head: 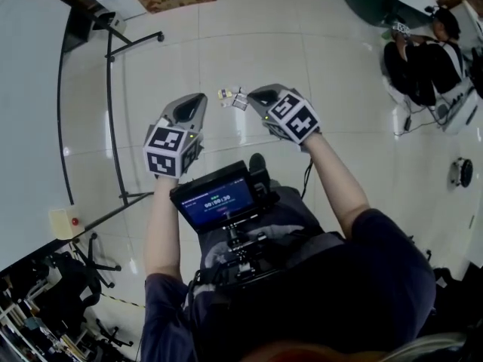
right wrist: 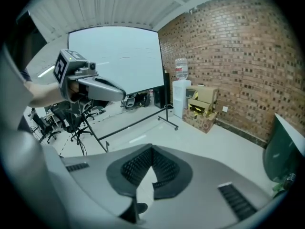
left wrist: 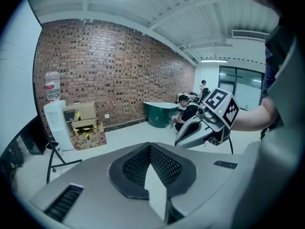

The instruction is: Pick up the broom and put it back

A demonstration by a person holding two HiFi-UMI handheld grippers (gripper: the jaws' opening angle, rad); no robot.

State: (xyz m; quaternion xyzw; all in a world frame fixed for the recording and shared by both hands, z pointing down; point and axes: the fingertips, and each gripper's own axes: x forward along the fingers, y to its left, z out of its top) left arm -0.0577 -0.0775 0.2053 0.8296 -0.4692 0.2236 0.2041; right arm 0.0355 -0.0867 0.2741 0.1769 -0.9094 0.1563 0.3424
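While both forearms are stretched forward at the centre of the head view, the left gripper (head: 198,98) and the right gripper (head: 255,94) are held side by side, tilted down toward the white floor (head: 249,44). Both pairs of jaws are closed on nothing. The broom cannot be made out in any view; small scraps (head: 232,99) are seen between the tips.

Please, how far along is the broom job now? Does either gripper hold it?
Done: nothing that shows. No broom is in any view, so I cannot tell whether it has been put back or not yet found. In hand: nothing. The left gripper and right gripper are both shut and empty, above the tiled floor. Remaining: probably finding the broom.
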